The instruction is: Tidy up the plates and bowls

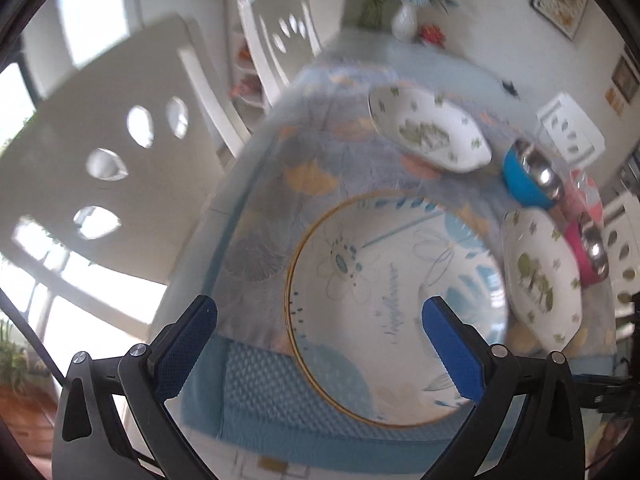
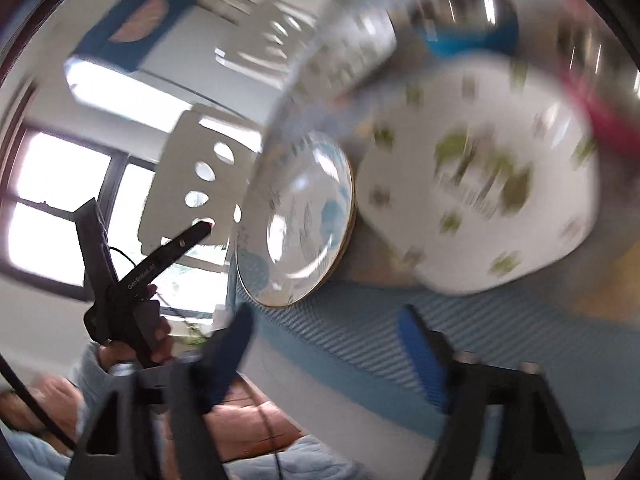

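Observation:
A large round plate (image 1: 384,304) with a gold rim and blue flowers lies on the table near its front edge. My left gripper (image 1: 320,320) is open and empty, just above and in front of it. Two white angular plates with green leaf prints lie beyond: one far (image 1: 428,128), one at right (image 1: 540,276). A blue bowl (image 1: 524,180) and a pink bowl (image 1: 584,252), both steel-lined, stand at the far right. In the blurred right wrist view, my right gripper (image 2: 324,332) is open and empty before the table edge, below the round plate (image 2: 296,220) and a leaf-print plate (image 2: 480,184).
The table has a floral cloth (image 1: 296,168) with a blue mesh border (image 1: 280,396). White chairs (image 1: 132,160) stand along the left side. A vase of flowers (image 1: 406,20) stands at the far end. The left gripper (image 2: 132,276) and the hand show in the right wrist view.

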Available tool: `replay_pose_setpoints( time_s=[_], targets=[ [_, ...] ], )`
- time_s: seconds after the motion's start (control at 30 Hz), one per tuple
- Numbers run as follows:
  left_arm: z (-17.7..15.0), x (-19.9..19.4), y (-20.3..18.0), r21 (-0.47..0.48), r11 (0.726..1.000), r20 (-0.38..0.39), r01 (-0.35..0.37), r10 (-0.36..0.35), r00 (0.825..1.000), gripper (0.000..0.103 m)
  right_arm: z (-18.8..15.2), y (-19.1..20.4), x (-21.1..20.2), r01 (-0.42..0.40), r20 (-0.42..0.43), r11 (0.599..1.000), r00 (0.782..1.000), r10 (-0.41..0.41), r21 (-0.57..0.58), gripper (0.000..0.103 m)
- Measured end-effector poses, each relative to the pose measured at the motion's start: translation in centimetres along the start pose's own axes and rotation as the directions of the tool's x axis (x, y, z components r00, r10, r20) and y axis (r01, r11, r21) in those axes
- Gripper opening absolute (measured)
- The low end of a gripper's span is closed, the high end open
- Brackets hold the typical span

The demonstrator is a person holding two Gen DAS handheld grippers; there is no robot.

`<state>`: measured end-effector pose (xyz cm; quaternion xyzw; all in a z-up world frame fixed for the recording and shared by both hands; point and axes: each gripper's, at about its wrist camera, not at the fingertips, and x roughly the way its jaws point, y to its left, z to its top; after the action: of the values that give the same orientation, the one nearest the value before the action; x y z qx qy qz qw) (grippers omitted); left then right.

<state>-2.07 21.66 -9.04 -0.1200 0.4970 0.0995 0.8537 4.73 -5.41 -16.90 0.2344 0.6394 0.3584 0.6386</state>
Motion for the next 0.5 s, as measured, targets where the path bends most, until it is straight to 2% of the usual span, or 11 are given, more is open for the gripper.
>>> replay_pose_setpoints(
  time_s=[0.1, 0.17, 0.33, 0.43, 0.5],
  targets=[
    [-0.1, 2.4, 0.5, 0.075, 0.996, -0.059, 0.039, -0.034, 0.998, 0.101, -0.3, -0.7, 2.8, -0.003, -0.008, 0.997, 1.0, 0.004, 0.076, 0.059],
    [-0.2, 2.8, 0.5, 0.097, 0.994, -0.054, 0.049, -0.044, 0.998, 0.101, -0.5, -0.8, 3.7, -0.023, 0.014, 0.993, 1.0, 0.021, 0.115, 0.059],
    [-0.1, 4.5, 1.4, 0.055, 0.994, -0.059, 0.092, -0.089, 0.994, 0.095, 0.0, -0.3, 4.5, -0.111, 0.07, 0.984, 0.992, 0.102, 0.136, 0.058],
    [-0.3, 6.2, 2.1, 0.035, 0.995, -0.109, 0.097, -0.092, 0.99, 0.078, 1.1, -0.3, 5.6, -0.063, 0.064, 0.987, 0.996, 0.054, 0.149, 0.045],
    [-0.8, 6.2, 2.1, 0.052, 0.994, -0.086, 0.098, -0.094, 0.992, 0.078, 1.5, -0.8, 5.9, -0.067, 0.079, 0.98, 0.995, 0.053, 0.187, 0.039]
  ],
)
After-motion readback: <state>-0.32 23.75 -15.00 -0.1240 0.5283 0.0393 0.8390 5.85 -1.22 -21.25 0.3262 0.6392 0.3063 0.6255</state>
